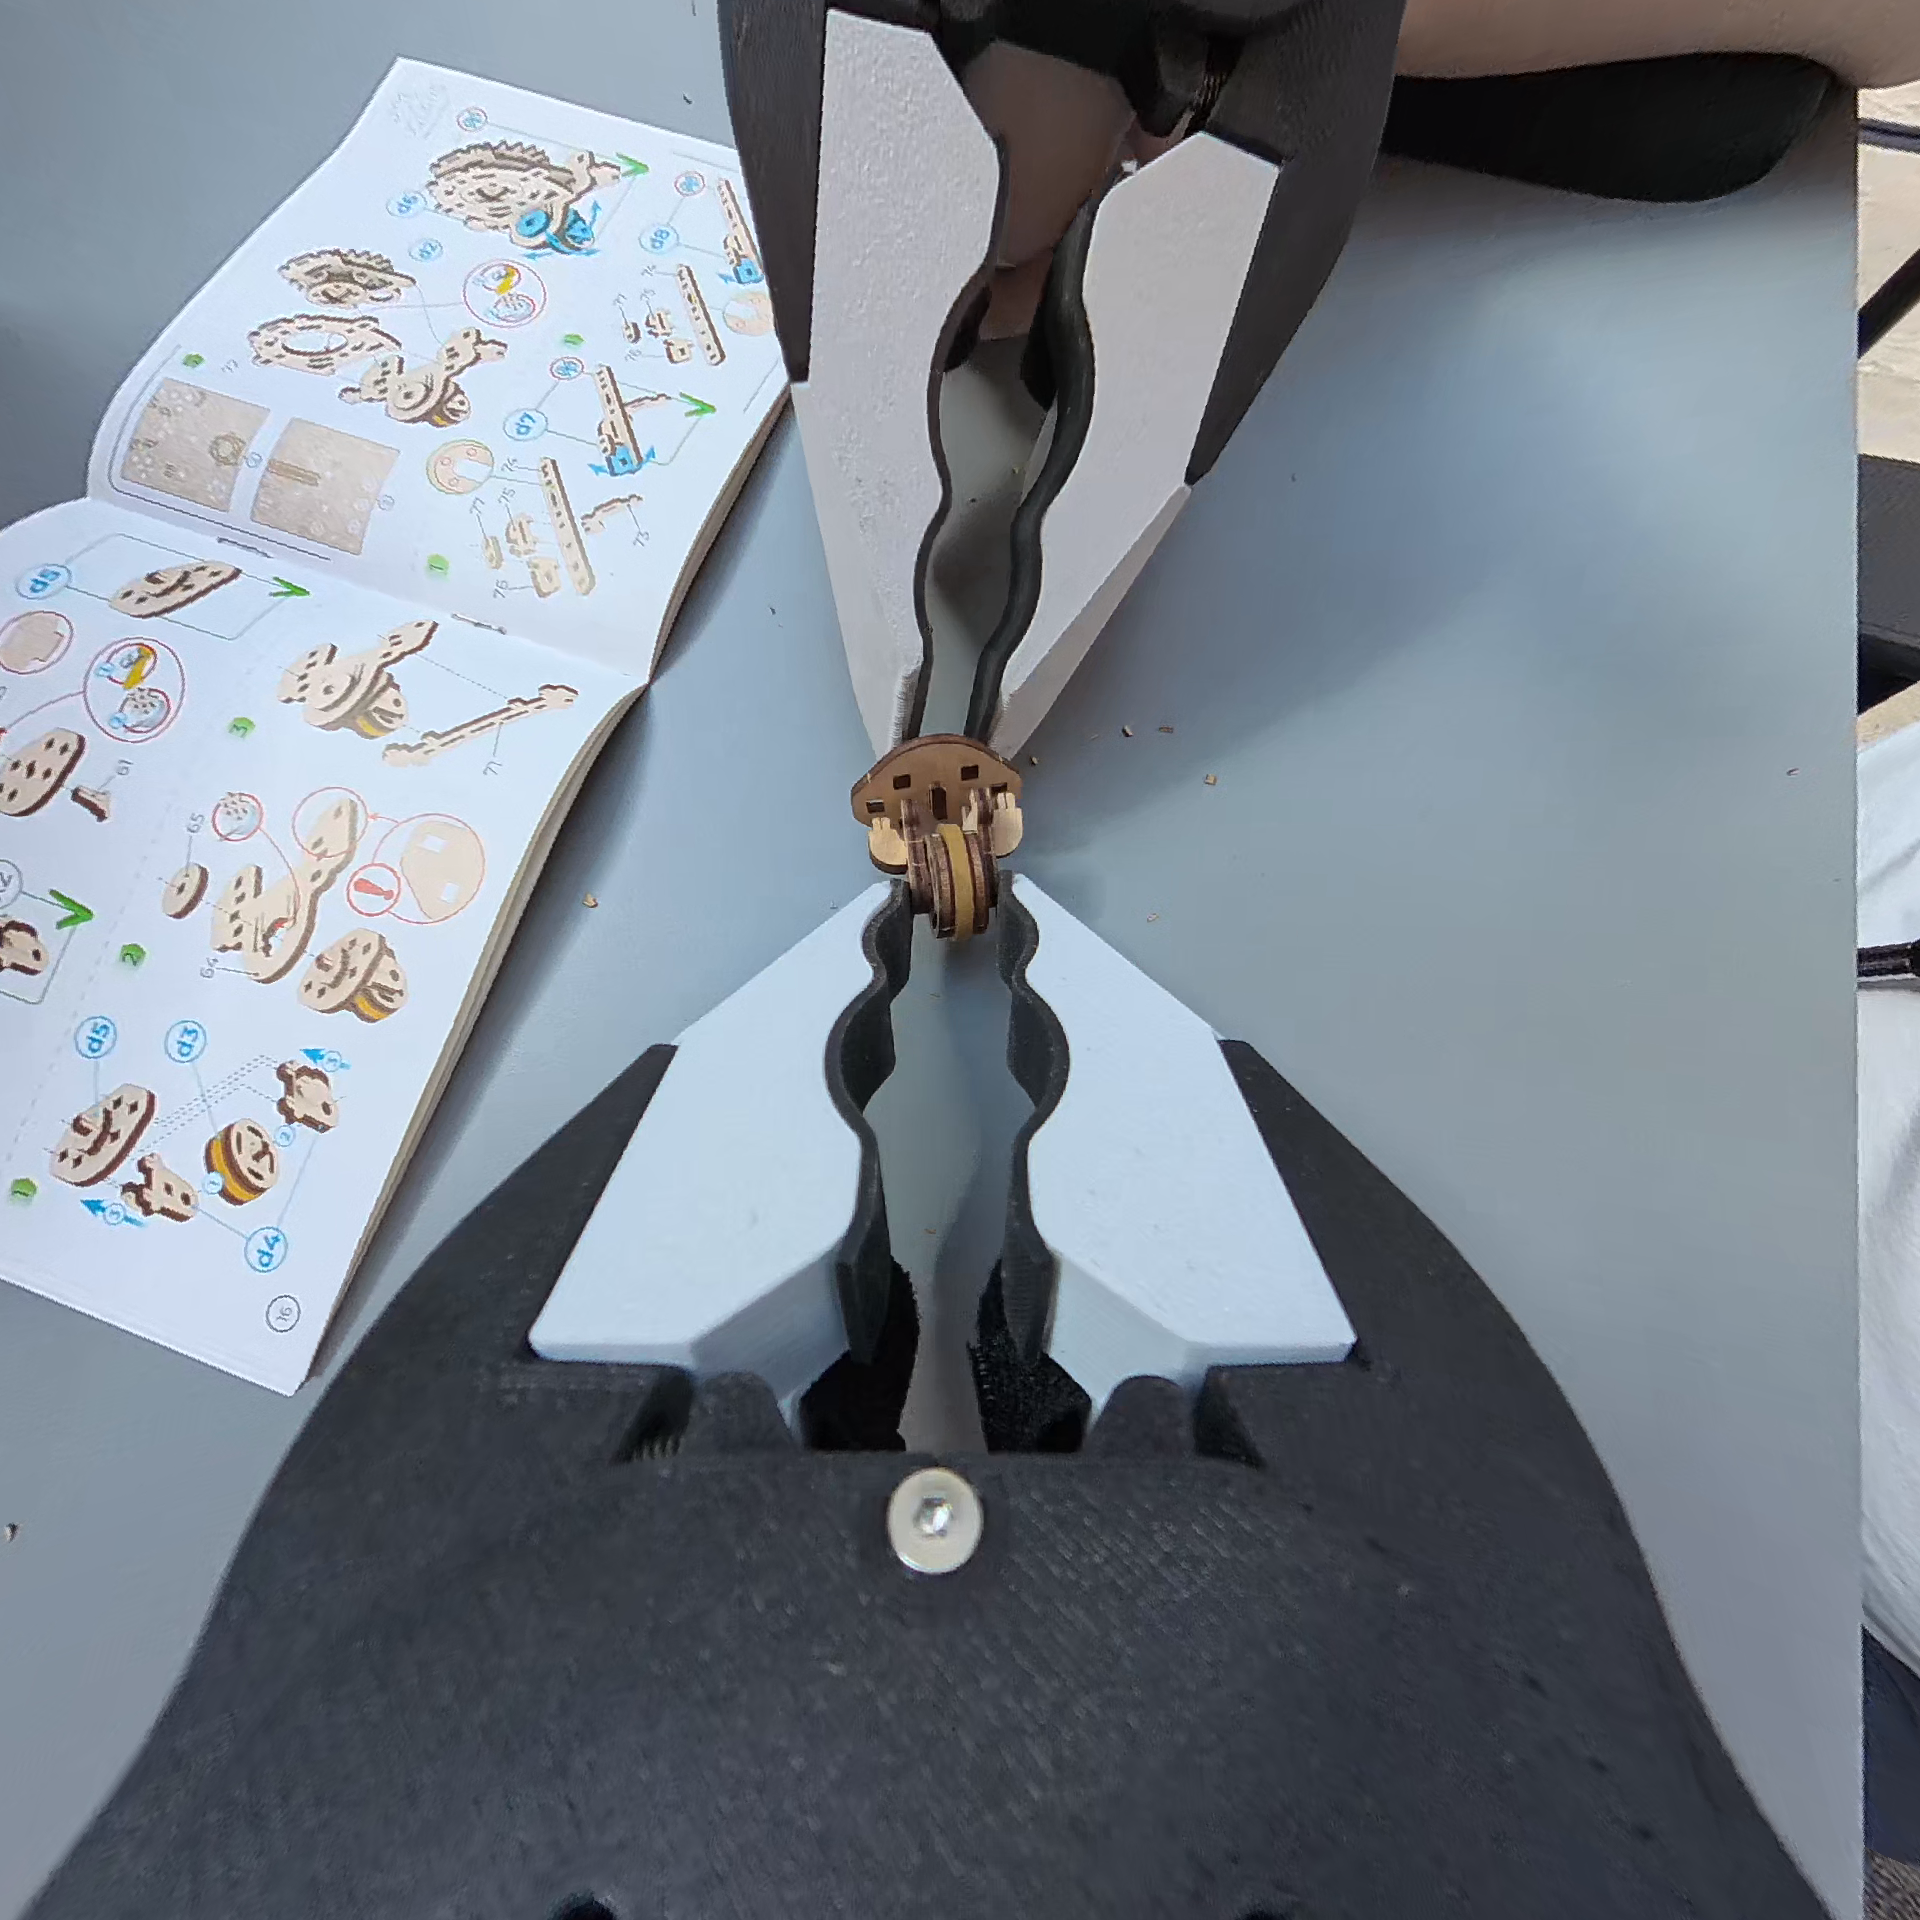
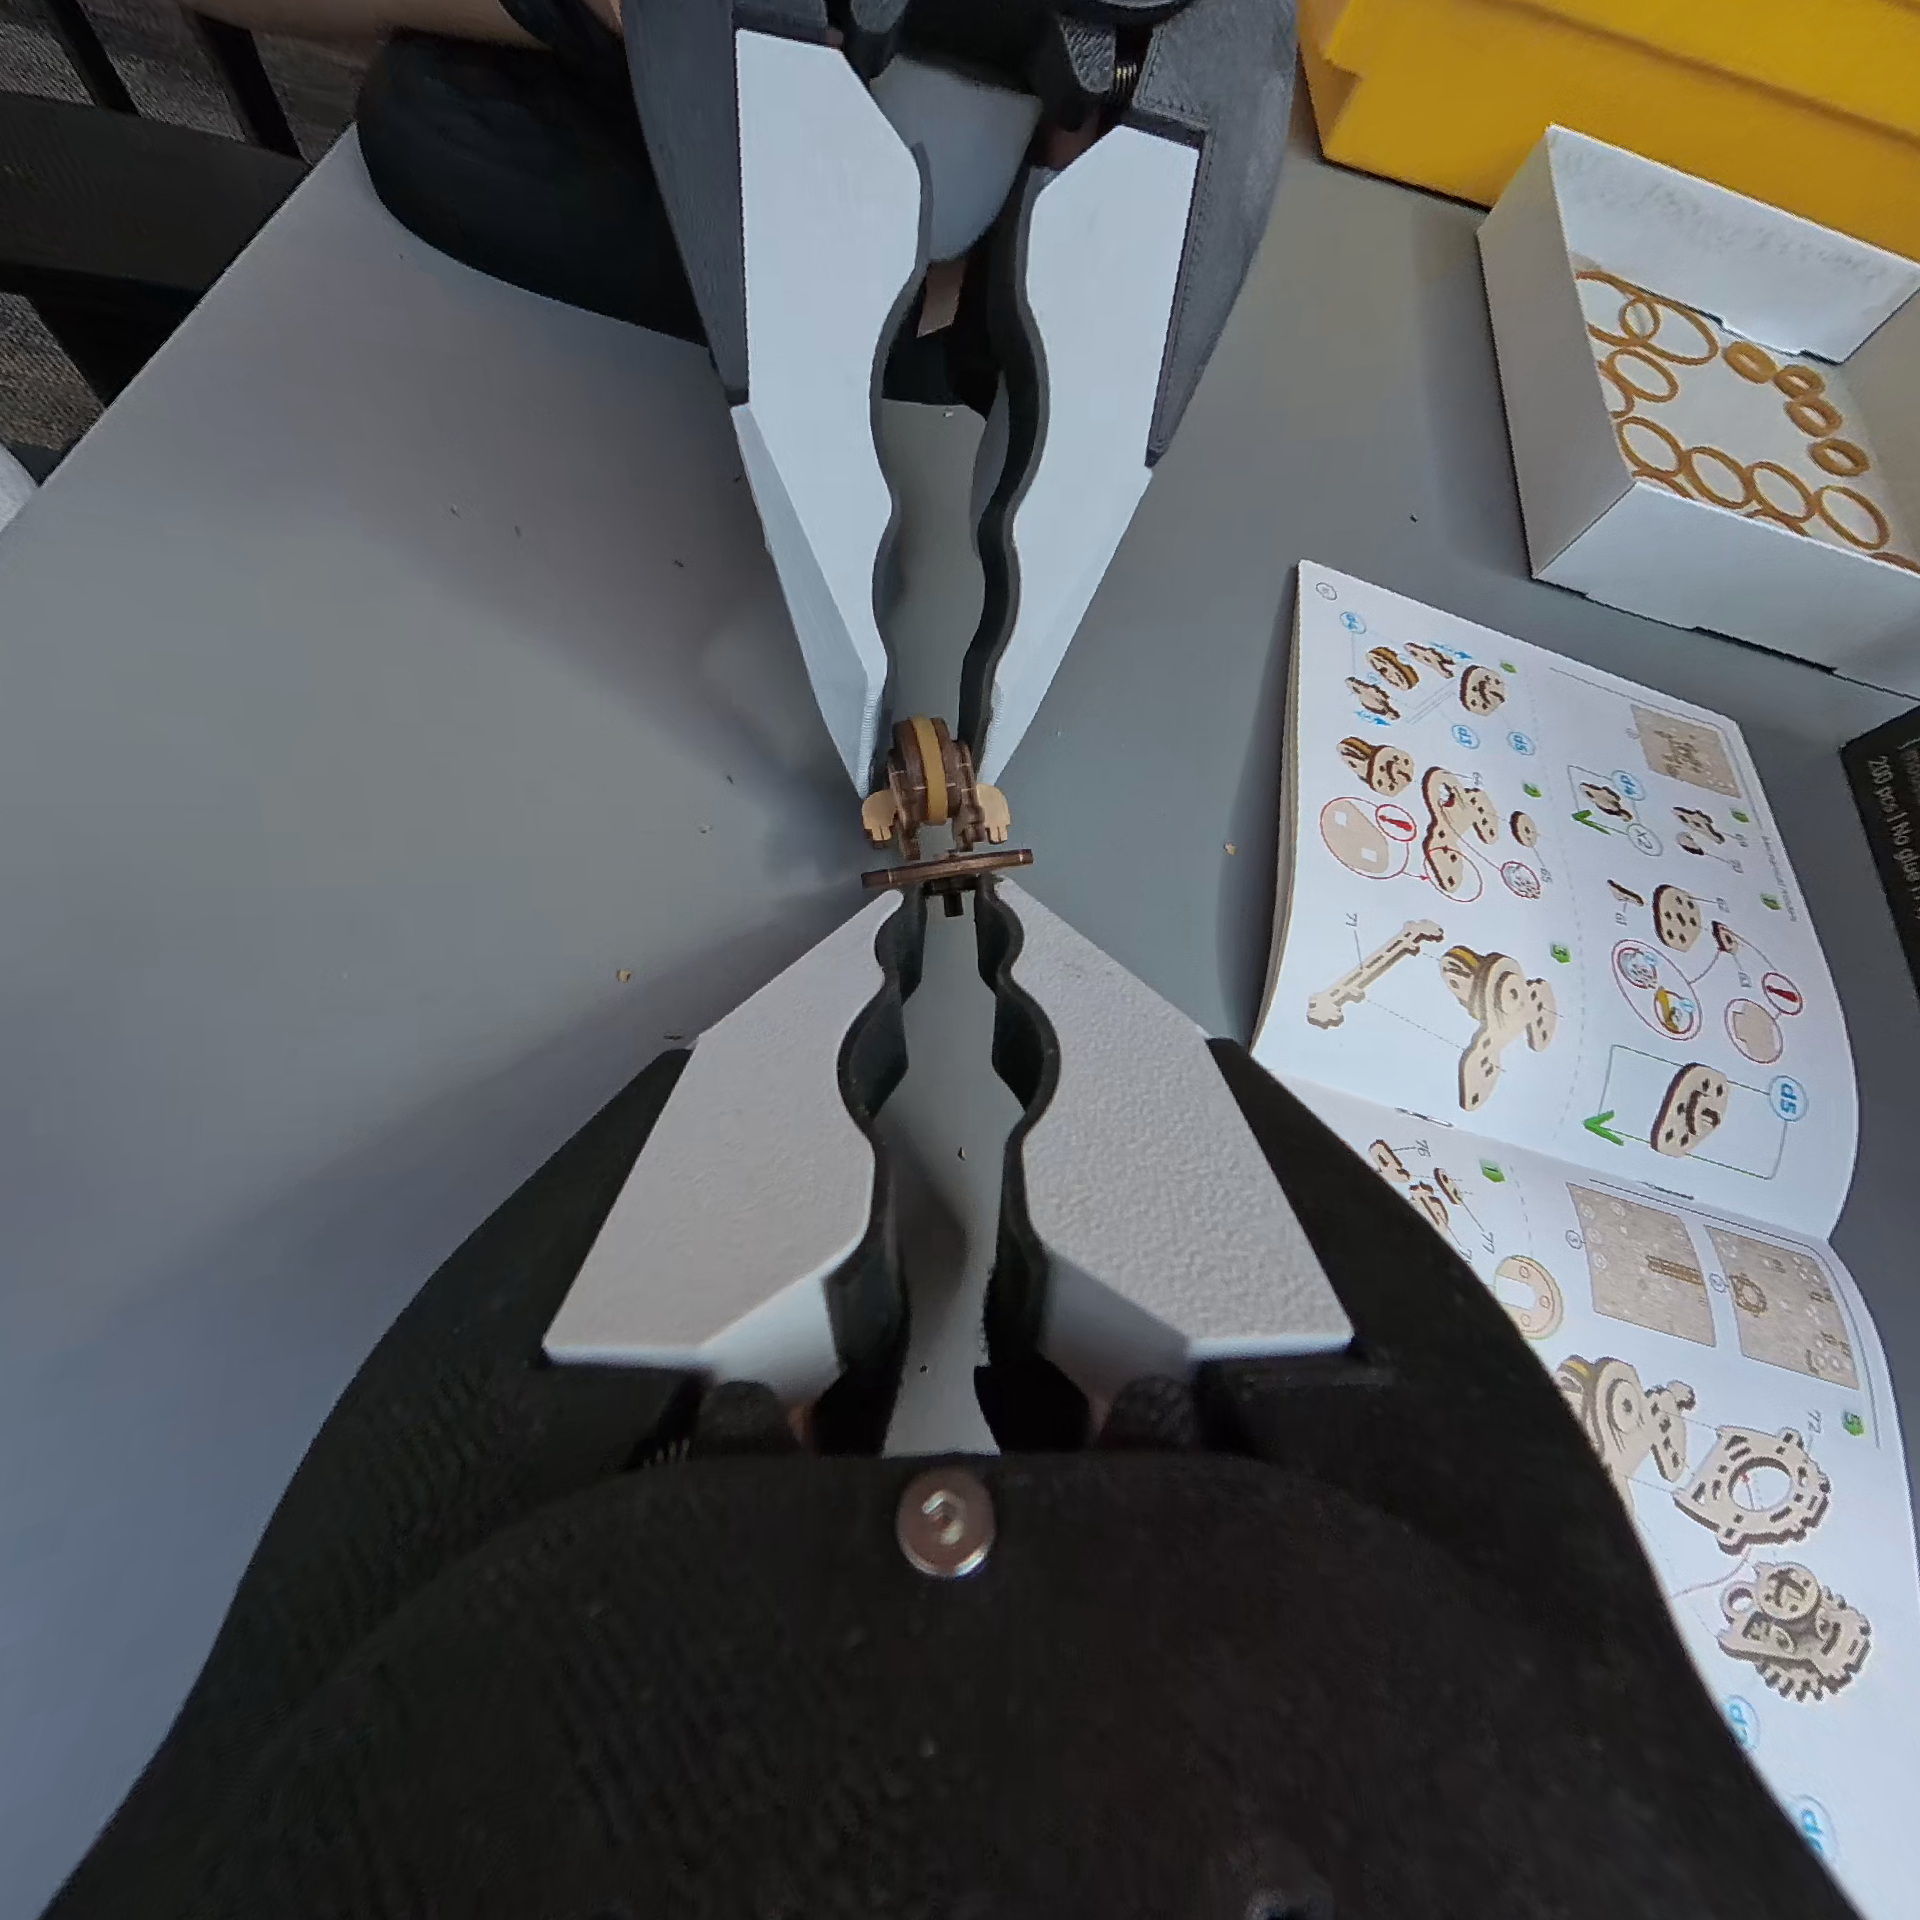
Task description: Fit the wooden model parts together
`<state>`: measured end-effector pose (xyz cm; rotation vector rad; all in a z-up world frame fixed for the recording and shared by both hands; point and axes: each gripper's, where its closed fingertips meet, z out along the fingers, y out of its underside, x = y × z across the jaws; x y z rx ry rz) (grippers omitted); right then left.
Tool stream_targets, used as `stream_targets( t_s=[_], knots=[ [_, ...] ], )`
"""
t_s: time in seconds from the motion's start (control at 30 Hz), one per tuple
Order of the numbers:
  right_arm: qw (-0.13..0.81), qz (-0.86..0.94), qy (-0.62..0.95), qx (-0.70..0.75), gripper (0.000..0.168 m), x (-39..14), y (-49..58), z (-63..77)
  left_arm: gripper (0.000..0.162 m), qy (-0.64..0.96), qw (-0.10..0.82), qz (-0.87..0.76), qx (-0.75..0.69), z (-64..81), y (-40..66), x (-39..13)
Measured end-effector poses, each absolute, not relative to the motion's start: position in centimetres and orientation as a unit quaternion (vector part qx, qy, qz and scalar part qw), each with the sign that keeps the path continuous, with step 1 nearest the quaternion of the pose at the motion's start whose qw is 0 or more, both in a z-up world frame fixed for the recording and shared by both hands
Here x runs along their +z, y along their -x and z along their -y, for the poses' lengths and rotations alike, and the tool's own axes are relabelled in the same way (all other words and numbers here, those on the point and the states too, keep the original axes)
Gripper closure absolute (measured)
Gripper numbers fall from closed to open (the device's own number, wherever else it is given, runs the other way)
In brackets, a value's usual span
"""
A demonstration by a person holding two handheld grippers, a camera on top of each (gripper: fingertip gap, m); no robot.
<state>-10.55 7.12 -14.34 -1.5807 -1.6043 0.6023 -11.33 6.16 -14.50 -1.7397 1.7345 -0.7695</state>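
Both grippers meet tip to tip over the grey table (image 1: 1455, 727). My left gripper (image 1: 951, 899) is shut on a small stack of wooden discs with a tan rubber band (image 1: 954, 883). My right gripper (image 2: 940, 899) is shut on a flat wooden plate with slots (image 2: 948, 860), seen edge-on. The disc stack (image 2: 928, 779) sits against the plate, with small hand-shaped tabs at both sides. In the left wrist view the right gripper (image 1: 956, 722) comes from the top, holding the plate (image 1: 935, 764). In the right wrist view the left gripper (image 2: 930, 743) comes from the top.
An open instruction booklet (image 1: 312, 675) lies beside the grippers; it also shows in the right wrist view (image 2: 1558, 987). A white box of tan rubber rings (image 2: 1714, 416), a yellow box (image 2: 1558, 94) and a black box (image 2: 1886, 831) stand beyond it. Wood crumbs dot the table. The tips of both grippers are at nearly the same place.
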Motion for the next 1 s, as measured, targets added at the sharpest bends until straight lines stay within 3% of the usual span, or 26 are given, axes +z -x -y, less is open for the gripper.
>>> stream_targets(
  t_s=[0.37,1.0],
  knots=[
    [0.434,0.603,0.612,0.272,0.159,-11.7,10.6,-7.3,0.148,0.607,0.37,-0.64,-0.29,-6.4,11.0,-11.8],
    [0.484,0.617,0.569,0.248,0.159,-10.1,11.0,-6.6,0.148,0.579,0.394,-0.642,-0.312,-5.9,11.2,-10.5]
  ],
)
